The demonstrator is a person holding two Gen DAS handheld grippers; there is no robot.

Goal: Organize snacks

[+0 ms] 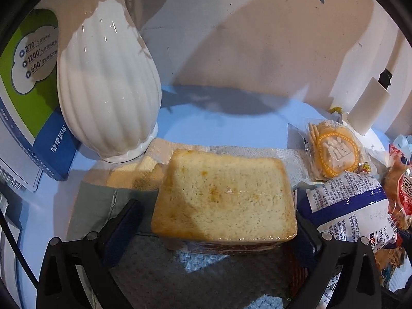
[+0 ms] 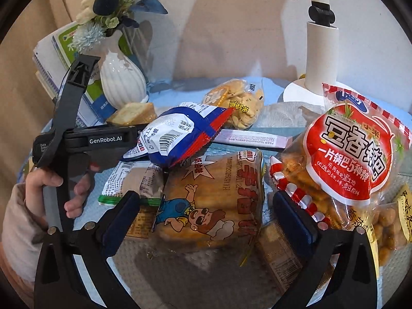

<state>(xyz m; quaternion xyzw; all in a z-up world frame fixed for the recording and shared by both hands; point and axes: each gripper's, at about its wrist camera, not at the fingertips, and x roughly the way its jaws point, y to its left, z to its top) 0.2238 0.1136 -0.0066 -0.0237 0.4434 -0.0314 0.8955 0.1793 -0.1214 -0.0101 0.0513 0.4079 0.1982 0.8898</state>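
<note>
In the left wrist view my left gripper (image 1: 216, 221) is open, its fingers on either side of a wrapped bread slice pack (image 1: 224, 198) that lies on the blue cloth; the right finger looks to be against the pack, the left stands apart. The bread also shows in the right wrist view (image 2: 134, 114) beside the vase. My right gripper (image 2: 206, 219) is open and empty above a cartoon-printed biscuit pack (image 2: 211, 200). A blue-and-white packet (image 2: 177, 136) lies on the pile. A red rice-crust bag (image 2: 347, 152) leans at the right.
A white ribbed vase (image 1: 108, 90) and a green-blue book (image 1: 28, 82) stand at the back left. A round cracker pack (image 1: 334, 154) and a white lamp base (image 2: 319, 59) are at the back right. A pink stick packet (image 2: 252, 139) and a peanut bag (image 2: 391, 226) lie nearby.
</note>
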